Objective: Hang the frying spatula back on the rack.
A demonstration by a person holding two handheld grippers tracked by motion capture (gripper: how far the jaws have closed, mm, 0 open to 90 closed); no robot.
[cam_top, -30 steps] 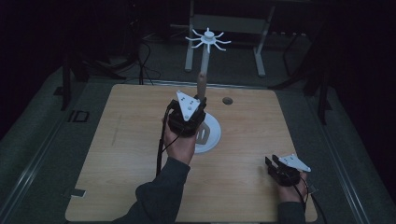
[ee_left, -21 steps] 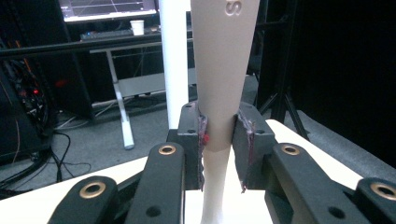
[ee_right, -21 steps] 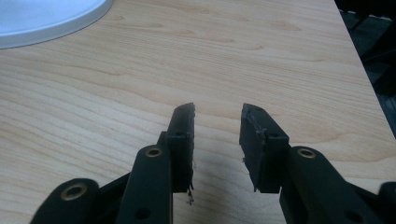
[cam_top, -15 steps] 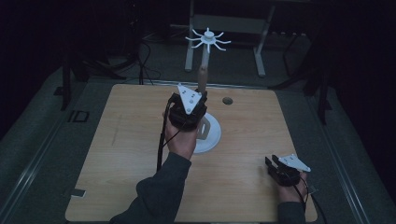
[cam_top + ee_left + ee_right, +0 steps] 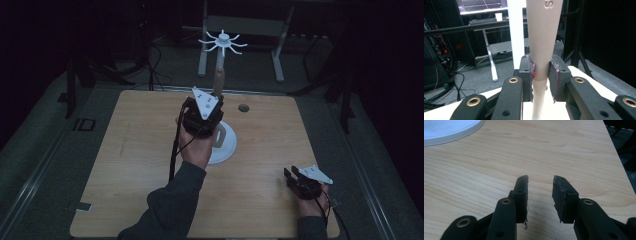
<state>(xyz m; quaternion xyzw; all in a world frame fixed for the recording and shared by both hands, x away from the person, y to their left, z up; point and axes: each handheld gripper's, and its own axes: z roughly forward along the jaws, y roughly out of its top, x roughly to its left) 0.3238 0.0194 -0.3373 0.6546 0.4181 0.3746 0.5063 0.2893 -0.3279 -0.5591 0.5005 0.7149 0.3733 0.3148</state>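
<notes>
The left hand-held gripper [image 5: 203,116] is clenched on the stand's sleeve [image 5: 541,42], a pale tapered tube that sits around the thin white pole [image 5: 539,100]. In the left gripper view both pads press its sides just above its lower edge, so the grasp is low on the sleeve, likely to steady it or slide it along the pole. The stand [image 5: 220,87] rises upright from a round white base [image 5: 227,145] near the middle of the surface [image 5: 135,165], and its top carries a ring of white spokes [image 5: 222,44].

The right hand-held gripper [image 5: 300,180] rests near the front right corner of the surface, well apart from the stand. Its jaws are released with nothing between them; the right gripper view shows bare wood in the gap and the edge of the base [image 5: 451,131] farther off. It seems parked, out of the working hand's way.

A small dark round hole [image 5: 243,107] lies in the surface just beside the base. The spokes overhead would block any lift of the sleeve clear off the top. Beyond the surface stand a white frame [image 5: 242,30] and loose cables [image 5: 150,65] on the floor, none of them in reach.
</notes>
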